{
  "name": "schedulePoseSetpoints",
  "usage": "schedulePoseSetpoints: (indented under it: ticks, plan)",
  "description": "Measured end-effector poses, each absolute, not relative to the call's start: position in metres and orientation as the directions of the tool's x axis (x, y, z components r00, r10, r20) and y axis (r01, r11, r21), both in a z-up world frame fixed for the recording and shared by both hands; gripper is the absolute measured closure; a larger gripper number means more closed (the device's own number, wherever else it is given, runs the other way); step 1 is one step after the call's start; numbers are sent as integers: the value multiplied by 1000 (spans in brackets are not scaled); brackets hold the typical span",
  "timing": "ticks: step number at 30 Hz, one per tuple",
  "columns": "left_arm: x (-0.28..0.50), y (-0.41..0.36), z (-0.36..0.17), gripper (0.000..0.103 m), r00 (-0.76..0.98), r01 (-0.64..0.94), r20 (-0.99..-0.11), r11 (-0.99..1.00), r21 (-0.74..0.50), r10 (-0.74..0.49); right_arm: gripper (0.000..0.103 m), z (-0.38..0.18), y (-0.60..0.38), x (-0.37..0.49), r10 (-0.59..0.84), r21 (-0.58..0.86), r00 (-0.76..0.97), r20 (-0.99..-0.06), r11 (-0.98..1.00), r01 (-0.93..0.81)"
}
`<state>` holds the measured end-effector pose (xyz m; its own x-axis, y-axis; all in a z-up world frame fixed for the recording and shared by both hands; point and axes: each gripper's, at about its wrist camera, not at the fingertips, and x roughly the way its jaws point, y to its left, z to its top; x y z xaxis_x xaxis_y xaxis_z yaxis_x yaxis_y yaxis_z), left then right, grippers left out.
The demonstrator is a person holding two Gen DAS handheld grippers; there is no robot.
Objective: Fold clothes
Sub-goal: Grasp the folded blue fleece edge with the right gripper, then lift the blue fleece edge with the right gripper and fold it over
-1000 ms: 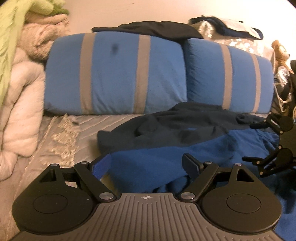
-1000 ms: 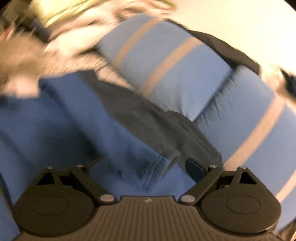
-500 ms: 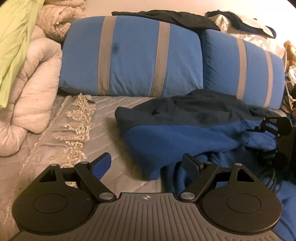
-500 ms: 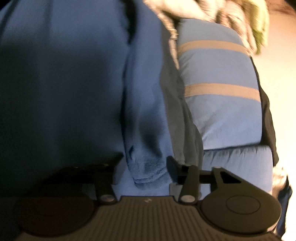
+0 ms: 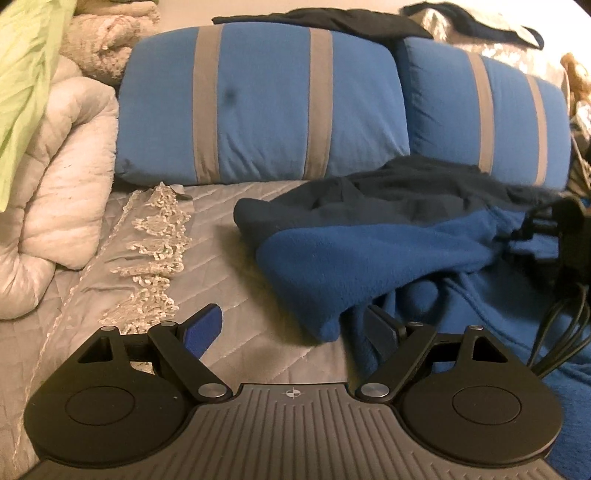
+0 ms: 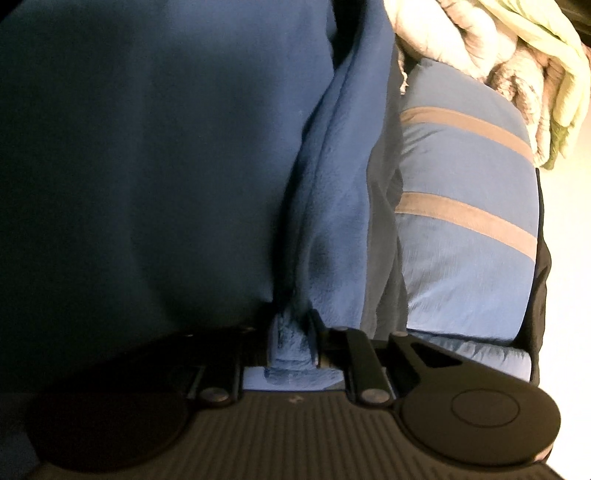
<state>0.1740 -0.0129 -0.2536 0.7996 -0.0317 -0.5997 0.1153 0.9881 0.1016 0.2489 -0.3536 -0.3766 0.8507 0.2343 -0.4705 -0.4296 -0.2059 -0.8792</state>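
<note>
A bed [image 5: 236, 258] under a grey quilted cover fills the left wrist view, a lace strip [image 5: 155, 251] running across it at 9 o'clock. Two blue pillows [image 5: 258, 107] with grey stripes stand along the head at 12 o'clock, dark cloth [image 5: 332, 20] draped on top. A pale duvet [image 5: 55, 147] and green bedding [image 5: 26, 62] heap at 10 o'clock. The wall [image 5: 184, 11] behind is plain; the light is warm and dim.

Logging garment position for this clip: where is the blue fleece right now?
In the left wrist view the blue fleece lies crumpled on the grey bedspread, right of centre, before the striped pillows; the right tool pinches its edge.
</note>
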Motion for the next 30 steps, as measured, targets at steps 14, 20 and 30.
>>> schedulePoseSetpoints:
  ticks: [14, 20, 30]
  plan:
    - [192, -37, -265, 19, 773, 208, -633, 956, 208, -30, 96, -286, -348, 270, 245, -926, 893, -377, -126, -356]
    - [214, -41, -257, 19, 798, 177, -603, 951, 253, 13, 96, -239, -335, 284, 258, -949, 914, -313, -123, -290]
    - [247, -41, -230, 17, 872, 62, -475, 935, 348, 119, 96, -165, -324, 316, 210, -988, 967, -143, 19, -150]
